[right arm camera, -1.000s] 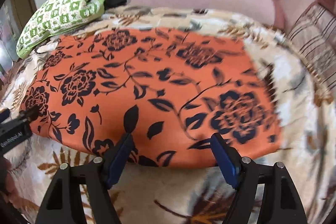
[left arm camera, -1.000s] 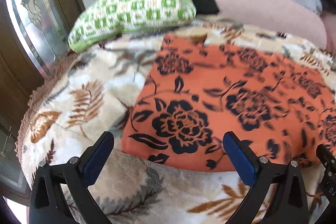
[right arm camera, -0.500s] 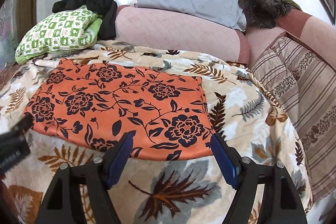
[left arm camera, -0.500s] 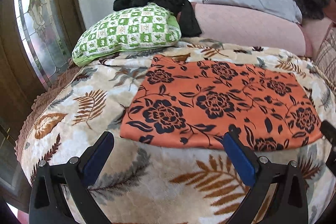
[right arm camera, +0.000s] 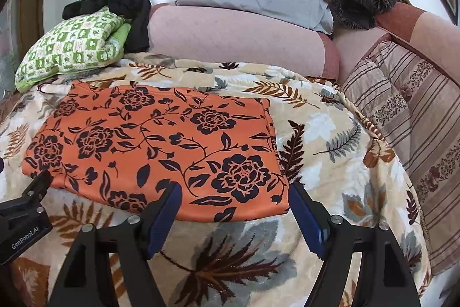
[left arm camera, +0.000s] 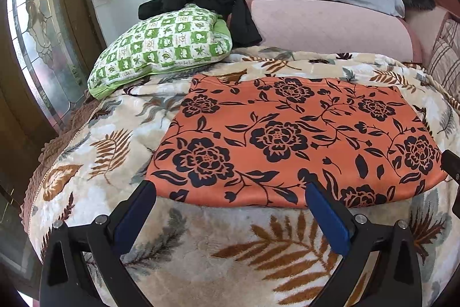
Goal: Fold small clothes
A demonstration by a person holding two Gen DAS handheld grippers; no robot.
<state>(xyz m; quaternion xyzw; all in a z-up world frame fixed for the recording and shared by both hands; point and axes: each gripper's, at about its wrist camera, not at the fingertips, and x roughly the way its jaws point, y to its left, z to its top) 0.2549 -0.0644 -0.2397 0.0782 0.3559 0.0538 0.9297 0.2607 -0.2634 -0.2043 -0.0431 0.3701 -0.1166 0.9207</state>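
Flat orange cloth with black roses (left arm camera: 290,140) on leaf-patterned plush blanket (left arm camera: 218,246), left gripper (left arm camera: 230,197) and right gripper (right arm camera: 234,199) both wide open, empty, green checked pillow (left arm camera: 164,45) at ten o'clock

Black garment (left arm camera: 221,5) partly behind green pillow (left arm camera: 161,45)

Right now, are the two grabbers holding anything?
Left gripper: open, holding nothing.
Right gripper: open, holding nothing.
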